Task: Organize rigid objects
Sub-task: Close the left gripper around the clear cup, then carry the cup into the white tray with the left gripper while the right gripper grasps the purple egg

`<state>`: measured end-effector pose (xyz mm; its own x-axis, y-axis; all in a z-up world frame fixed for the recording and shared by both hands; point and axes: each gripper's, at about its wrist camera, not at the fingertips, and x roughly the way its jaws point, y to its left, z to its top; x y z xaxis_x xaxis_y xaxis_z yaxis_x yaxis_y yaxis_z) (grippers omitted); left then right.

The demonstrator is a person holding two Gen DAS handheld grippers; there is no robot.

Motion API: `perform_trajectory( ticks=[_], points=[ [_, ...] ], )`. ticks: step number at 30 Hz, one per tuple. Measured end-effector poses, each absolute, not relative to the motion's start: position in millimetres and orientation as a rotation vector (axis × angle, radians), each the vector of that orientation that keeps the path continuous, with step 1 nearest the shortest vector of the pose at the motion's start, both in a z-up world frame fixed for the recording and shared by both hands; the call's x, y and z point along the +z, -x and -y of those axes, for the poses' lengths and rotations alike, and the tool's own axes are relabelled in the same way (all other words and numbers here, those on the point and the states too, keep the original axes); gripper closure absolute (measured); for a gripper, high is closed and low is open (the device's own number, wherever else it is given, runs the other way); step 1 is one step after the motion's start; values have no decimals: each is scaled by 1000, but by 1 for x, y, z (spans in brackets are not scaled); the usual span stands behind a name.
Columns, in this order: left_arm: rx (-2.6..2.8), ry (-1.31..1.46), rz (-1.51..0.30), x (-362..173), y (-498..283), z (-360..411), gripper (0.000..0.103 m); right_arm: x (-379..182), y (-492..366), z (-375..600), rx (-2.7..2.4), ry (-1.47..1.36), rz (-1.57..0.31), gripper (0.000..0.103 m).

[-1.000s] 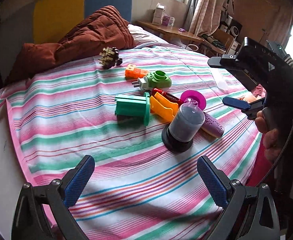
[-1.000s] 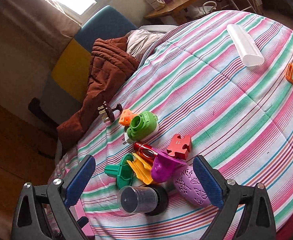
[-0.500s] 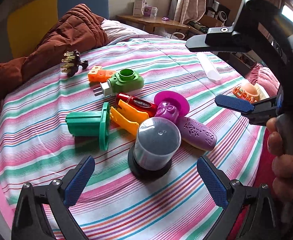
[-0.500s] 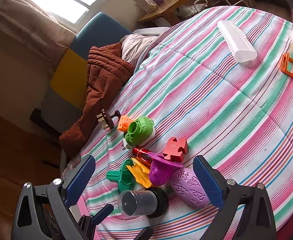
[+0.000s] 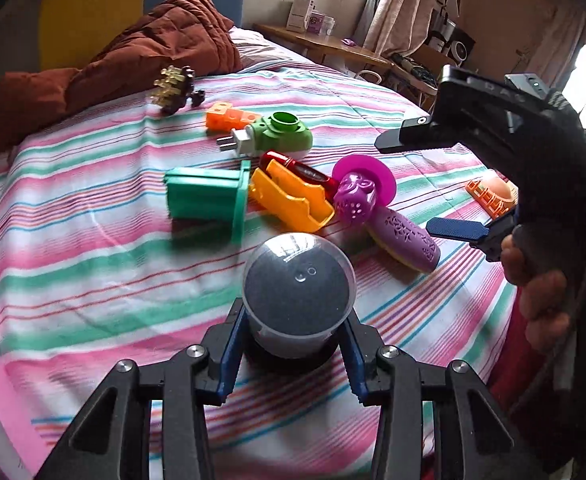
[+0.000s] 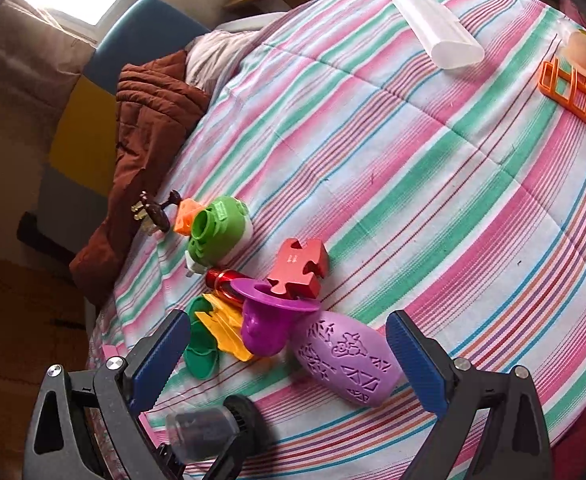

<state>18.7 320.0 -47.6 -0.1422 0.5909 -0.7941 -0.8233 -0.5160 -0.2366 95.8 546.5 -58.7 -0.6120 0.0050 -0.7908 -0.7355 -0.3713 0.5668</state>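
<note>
1. Progress: the task appears to be at an early stage. Most items lie in a loose cluster on the striped bed (image 6: 433,168): green flanged piece (image 5: 205,198), yellow clip (image 5: 289,200), purple stamp (image 5: 357,194), lilac patterned case (image 5: 407,236), green plug adapter (image 5: 281,134), orange block (image 5: 229,114).
2. Left tongs (image 5: 293,344): the jaws are closing around the domed grey container (image 5: 297,292), which stands on its black base on the bed; both pads sit against its sides.
3. Right tongs (image 6: 285,356): jaws wide apart, nothing between the pads, poised above the lilac patterned case and purple stamp.
4. Remaining: no sorted group or receiving bin is visible; all items appear still to be placed.
5. Visibility limits: the red puzzle piece (image 6: 299,266) shows only in the right wrist view. The orange rack (image 6: 573,92) is cut off by the frame edge. The container's contents cannot be made out.
</note>
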Motion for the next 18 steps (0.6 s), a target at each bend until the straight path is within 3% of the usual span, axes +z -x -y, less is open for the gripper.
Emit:
perform_trajectory(
  ticks=[9, 15, 18],
  points=[
    [1884, 1113, -251, -41, -31, -257, 59, -77, -73, -525, 2025, 1250, -1291, 4],
    [1903, 1093, -226, -30, -37, -234, 59, -77, -56, -495, 2064, 1408, -964, 4],
    [1913, 1082, -204, -26, -37, -225, 59, -78, -59, -491, 2043, 1395, -921, 15]
  ],
)
